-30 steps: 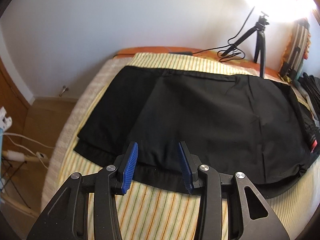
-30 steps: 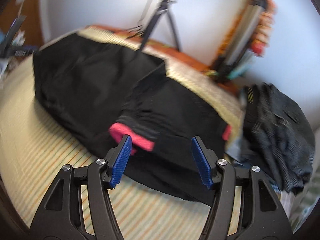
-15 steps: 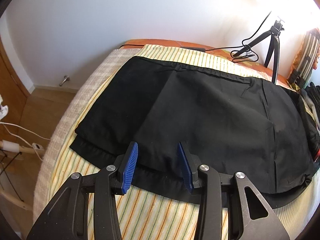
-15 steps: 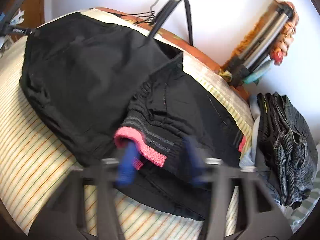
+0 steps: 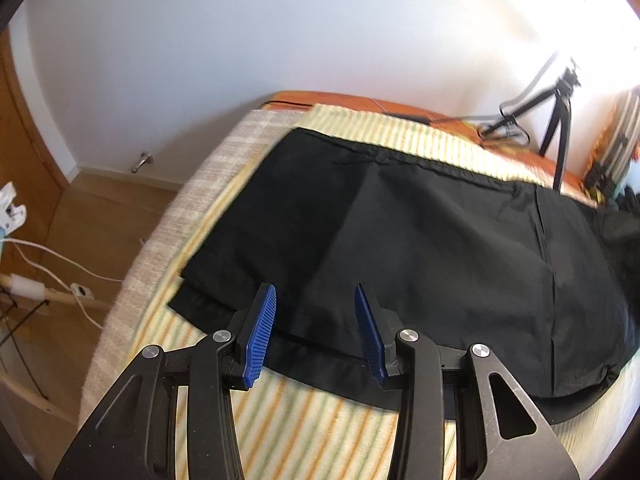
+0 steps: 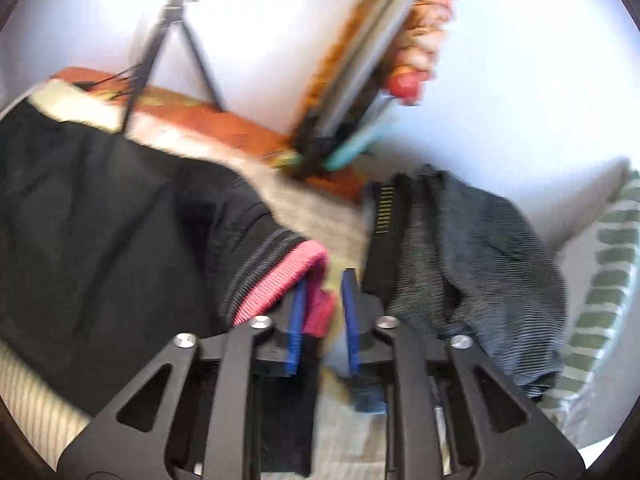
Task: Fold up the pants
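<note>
Black pants [image 5: 420,248] lie flat across the striped bed [image 5: 320,420], hem toward its left edge. The left hand-held gripper [image 5: 316,336] hovers part-open, gripping nothing, over their near edge. The right hand-held gripper [image 6: 322,316] is opening, the pink waistband [image 6: 280,284] between its narrow jaws.

matt black cloth pants [image 5: 420,248]

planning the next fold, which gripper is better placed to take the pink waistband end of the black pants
Right. The right gripper is at the pink waistband, whose pink edge sits between its opening jaws. The left gripper hovers at the other end over the black pants, jaws apart, nothing gripped.
</note>
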`<move>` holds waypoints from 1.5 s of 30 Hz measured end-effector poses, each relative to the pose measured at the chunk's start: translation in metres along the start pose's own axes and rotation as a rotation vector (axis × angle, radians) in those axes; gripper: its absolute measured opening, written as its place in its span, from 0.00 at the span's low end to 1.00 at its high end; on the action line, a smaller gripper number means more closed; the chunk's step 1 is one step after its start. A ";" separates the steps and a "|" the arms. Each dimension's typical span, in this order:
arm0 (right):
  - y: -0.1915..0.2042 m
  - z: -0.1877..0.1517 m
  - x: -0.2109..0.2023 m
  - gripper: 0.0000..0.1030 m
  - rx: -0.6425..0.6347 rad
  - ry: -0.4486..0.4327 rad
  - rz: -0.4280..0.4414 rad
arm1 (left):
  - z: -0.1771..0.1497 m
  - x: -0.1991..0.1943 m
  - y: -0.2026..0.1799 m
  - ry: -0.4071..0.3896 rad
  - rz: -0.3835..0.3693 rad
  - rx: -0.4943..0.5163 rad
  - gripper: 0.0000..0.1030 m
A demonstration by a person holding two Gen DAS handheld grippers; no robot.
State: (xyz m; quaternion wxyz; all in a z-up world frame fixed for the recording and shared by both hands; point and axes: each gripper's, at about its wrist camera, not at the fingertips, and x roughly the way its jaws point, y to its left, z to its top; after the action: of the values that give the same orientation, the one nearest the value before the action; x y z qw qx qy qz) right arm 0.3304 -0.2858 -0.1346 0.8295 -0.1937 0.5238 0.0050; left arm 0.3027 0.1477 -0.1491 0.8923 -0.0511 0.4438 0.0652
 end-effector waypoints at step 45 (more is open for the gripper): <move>0.096 0.001 -0.078 0.67 -0.144 -0.081 0.420 | 0.021 0.027 0.084 0.056 -0.061 -0.275 0.54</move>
State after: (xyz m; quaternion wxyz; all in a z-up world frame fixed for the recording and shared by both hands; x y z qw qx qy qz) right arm 0.2756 -0.1819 -0.0964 0.8147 -0.1385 0.5172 0.2228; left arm 0.3217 0.2354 -0.1609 0.8658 -0.1881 0.4535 0.0967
